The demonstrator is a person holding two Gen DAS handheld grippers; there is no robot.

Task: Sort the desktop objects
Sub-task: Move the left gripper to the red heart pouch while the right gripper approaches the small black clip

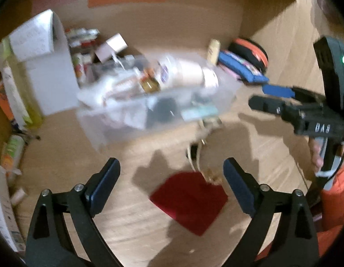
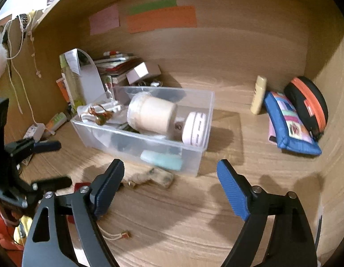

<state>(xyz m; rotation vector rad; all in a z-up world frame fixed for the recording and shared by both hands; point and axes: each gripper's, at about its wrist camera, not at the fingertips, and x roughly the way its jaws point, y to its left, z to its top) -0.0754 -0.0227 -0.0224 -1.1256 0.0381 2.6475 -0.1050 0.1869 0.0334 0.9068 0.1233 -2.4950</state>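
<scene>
Both my tongs stand spread with nothing between their pads: my left gripper (image 1: 172, 178) hangs over a red pouch (image 1: 189, 202) lying flat on the wooden desk (image 2: 194, 222), my right gripper (image 2: 170, 184) over bare wood just in front of the clear bin (image 2: 194, 153). The bin sits mid-desk, filled with a cream jar (image 2: 153, 116) and a round white case (image 2: 195, 129). A small furry trinket (image 2: 154, 176) lies just before the bin's front wall.

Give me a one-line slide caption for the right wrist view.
Open right gripper poised over the wooden desk, facing a cluttered clear bin.
</scene>
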